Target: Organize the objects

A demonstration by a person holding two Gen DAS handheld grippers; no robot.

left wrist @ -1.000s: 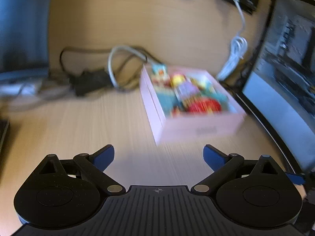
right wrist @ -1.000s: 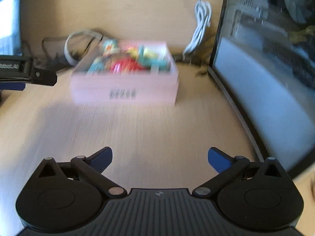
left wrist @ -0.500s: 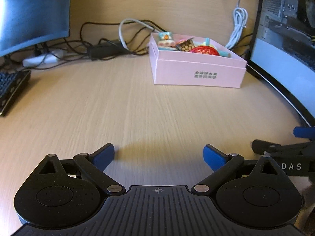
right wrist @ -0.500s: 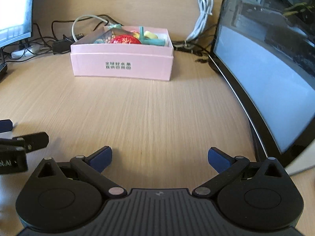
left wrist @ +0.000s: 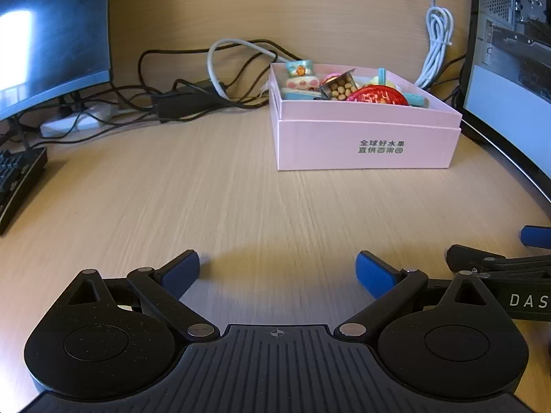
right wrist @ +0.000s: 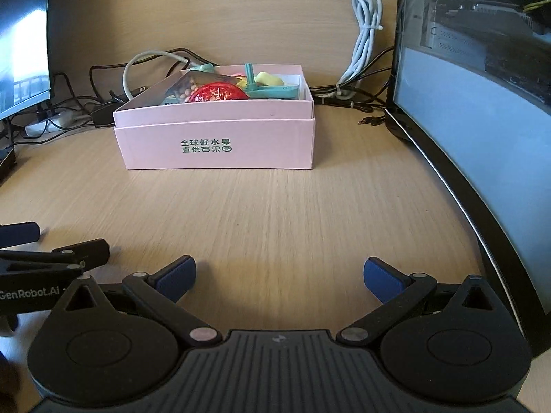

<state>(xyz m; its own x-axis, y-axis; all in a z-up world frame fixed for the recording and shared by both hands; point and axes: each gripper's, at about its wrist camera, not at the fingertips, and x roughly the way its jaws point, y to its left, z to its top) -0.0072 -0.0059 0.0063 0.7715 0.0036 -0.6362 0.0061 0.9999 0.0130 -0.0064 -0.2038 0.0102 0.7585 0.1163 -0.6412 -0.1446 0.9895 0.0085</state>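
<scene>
A pink cardboard box (left wrist: 365,144) (right wrist: 217,148) stands on the wooden desk, far ahead of both grippers. Inside lie small items: a red round packet (left wrist: 377,95) (right wrist: 217,93), a clear packet of beans (left wrist: 339,86), a teal toy piece (right wrist: 268,89) and a pastel figurine (left wrist: 299,72). My left gripper (left wrist: 277,268) is open and empty, low over the desk's near part. My right gripper (right wrist: 279,273) is open and empty too, beside it; its fingers (left wrist: 482,261) show at the left wrist view's right edge.
A curved monitor (right wrist: 482,120) stands along the right side, another monitor (left wrist: 51,34) at the left. Black and white cables (left wrist: 206,89) and a coiled white cord (right wrist: 365,34) lie behind the box. A keyboard (left wrist: 17,179) sits at the left edge.
Both grippers pulled back from the box and dropped low over the desk. The views went from blurred to steady, and the box looks farther away.
</scene>
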